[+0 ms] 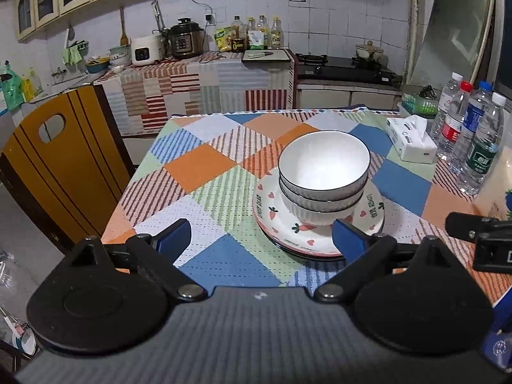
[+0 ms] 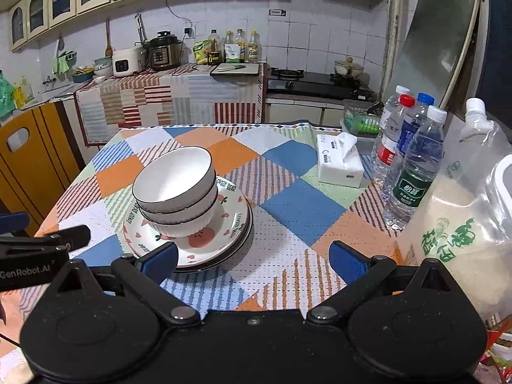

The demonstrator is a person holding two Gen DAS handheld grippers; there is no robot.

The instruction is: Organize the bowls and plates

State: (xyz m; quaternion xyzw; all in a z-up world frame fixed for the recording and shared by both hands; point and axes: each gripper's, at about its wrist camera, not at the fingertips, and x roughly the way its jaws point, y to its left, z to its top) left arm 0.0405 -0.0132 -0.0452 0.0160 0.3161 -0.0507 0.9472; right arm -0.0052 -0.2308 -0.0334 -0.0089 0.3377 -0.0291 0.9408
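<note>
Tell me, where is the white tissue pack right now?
The white tissue pack sits on the checked tablecloth, right of the stacked bowls, beside the water bottles.

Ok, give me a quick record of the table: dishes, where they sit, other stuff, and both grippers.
bowls: three white bowls, nested
plates: stack of plates beneath the bowls
place: on the checked tablecloth
other: tissue pack, water bottles to the right
left gripper: open, empty
right gripper: open, empty

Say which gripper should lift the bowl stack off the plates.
Left, probably. The left gripper is open with its right finger just in front of the bowls. The right gripper is open too, but the bowls sit off to its left.
</note>
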